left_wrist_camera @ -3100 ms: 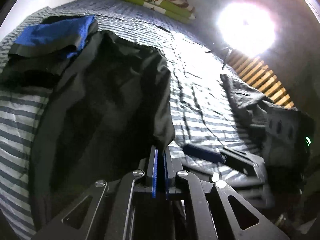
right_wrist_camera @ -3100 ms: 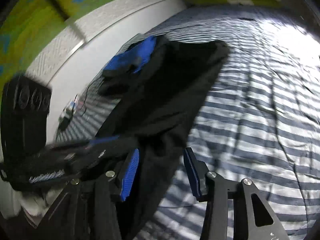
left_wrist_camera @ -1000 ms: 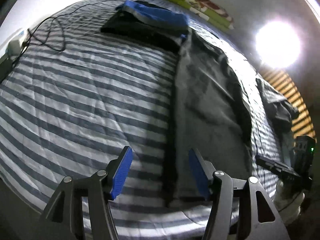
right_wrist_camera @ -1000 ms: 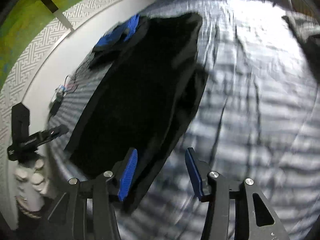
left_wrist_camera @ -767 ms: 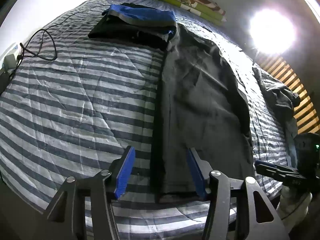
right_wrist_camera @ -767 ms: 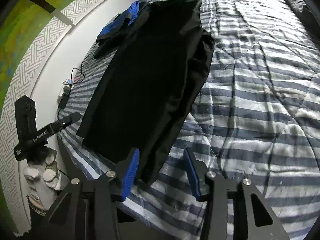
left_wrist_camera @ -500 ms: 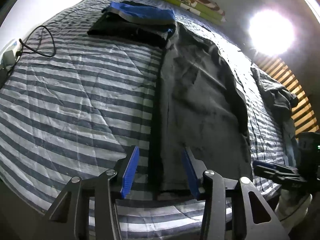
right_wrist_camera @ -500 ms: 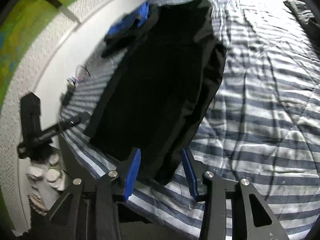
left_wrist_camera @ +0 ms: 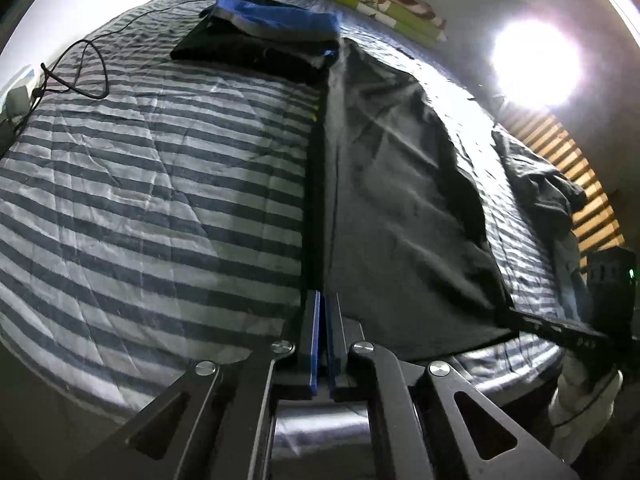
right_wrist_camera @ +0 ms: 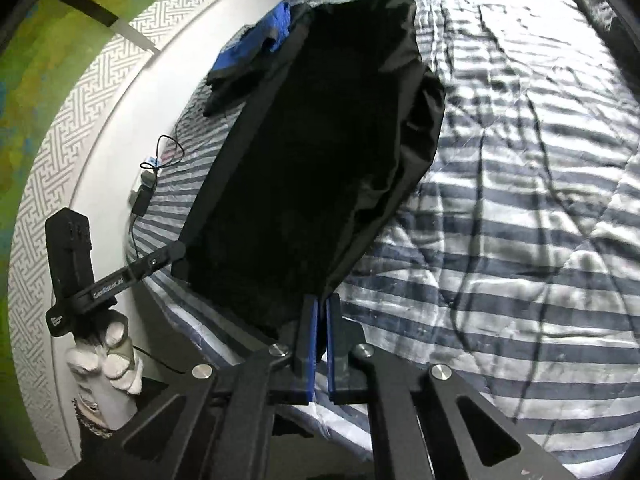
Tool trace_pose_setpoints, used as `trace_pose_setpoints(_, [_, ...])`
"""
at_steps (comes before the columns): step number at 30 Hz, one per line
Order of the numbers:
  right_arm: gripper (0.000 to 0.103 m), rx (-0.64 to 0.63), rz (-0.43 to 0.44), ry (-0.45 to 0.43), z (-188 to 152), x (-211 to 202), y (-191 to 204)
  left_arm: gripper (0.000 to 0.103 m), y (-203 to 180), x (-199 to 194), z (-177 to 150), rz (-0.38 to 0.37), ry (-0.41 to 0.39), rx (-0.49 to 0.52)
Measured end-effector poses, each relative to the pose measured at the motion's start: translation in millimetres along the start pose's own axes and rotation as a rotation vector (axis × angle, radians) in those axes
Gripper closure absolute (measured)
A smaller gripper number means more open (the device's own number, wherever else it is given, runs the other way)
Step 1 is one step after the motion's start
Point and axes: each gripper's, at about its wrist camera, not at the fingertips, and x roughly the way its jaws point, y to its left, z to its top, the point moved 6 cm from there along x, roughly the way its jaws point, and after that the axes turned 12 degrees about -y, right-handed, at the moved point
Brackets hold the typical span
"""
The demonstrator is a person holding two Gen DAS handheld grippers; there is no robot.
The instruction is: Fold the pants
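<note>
The dark pants [left_wrist_camera: 400, 208] lie lengthwise on the striped bedspread [left_wrist_camera: 140, 184], folded leg over leg, their near end at the bed's edge. The left gripper [left_wrist_camera: 322, 344] has just been closing and is pinched on the near left corner of that end, the blue pads all but meeting with the cloth's edge between them. The right gripper [right_wrist_camera: 319, 344] has likewise just been closing and is clamped on the near right corner; from its camera the fabric [right_wrist_camera: 316, 152] runs straight down into the narrow slit between the pads. Each gripper shows in the other's view: the right one [left_wrist_camera: 560, 330] pokes in at the far right, and the left one [right_wrist_camera: 116, 276] is held in a white-gloved hand [right_wrist_camera: 110, 354] at the far left.

At the far end of the pants a folded pile of clothes with a blue piece on top [left_wrist_camera: 276, 24] touches or slightly overlaps the cloth. Beyond it a green patterned pillow or blanket [left_wrist_camera: 372, 4] lies along the wall. A black cable [left_wrist_camera: 76, 72] loops across the bedspread to a charger [left_wrist_camera: 16, 100] at the left edge. Another dark garment [left_wrist_camera: 536, 176] lies crumpled on the right side, well apart from the pants, near what looks like a slatted wooden surface [left_wrist_camera: 580, 184], though a bright lamp's [left_wrist_camera: 536, 64] glare washes that corner out
</note>
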Motion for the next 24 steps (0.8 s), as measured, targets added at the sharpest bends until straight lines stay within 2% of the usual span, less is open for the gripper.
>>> trace_pose_setpoints(6, [0.100, -0.039, -0.069, 0.031, -11.3, 12.1, -6.5, 0.101, 0.2, 16.0, -14.5, 0.013, 0.059, 0.003])
trace_pose_setpoints(10, [0.096, 0.061, -0.025, 0.026, -8.4, 5.8, -17.9, 0.101, 0.7, 9.9, -6.8, 0.003, 0.035, -0.010])
trace_pose_setpoints(14, [0.095, 0.106, 0.021, 0.001, -2.4, -5.4, -22.4, 0.101, -3.0, 10.0, -3.9, -0.013, 0.033, -0.014])
trace_pose_setpoints(18, [0.095, 0.075, 0.028, 0.029, -5.4, 1.8, -12.7, 0.101, -8.6, 13.3, -6.9, -0.017, 0.045, 0.000])
trace_pose_setpoints(23, [0.095, 0.029, -0.023, 0.085, -16.8, 19.5, -7.8, 0.101, -9.4, 9.9, -6.5, -0.023, 0.043, 0.000])
trace_pose_setpoints(24, [0.098, 0.005, -0.048, 0.091, -19.2, 21.7, -7.4, 0.101, -9.3, 10.0, -6.8, -0.031, 0.047, -0.008])
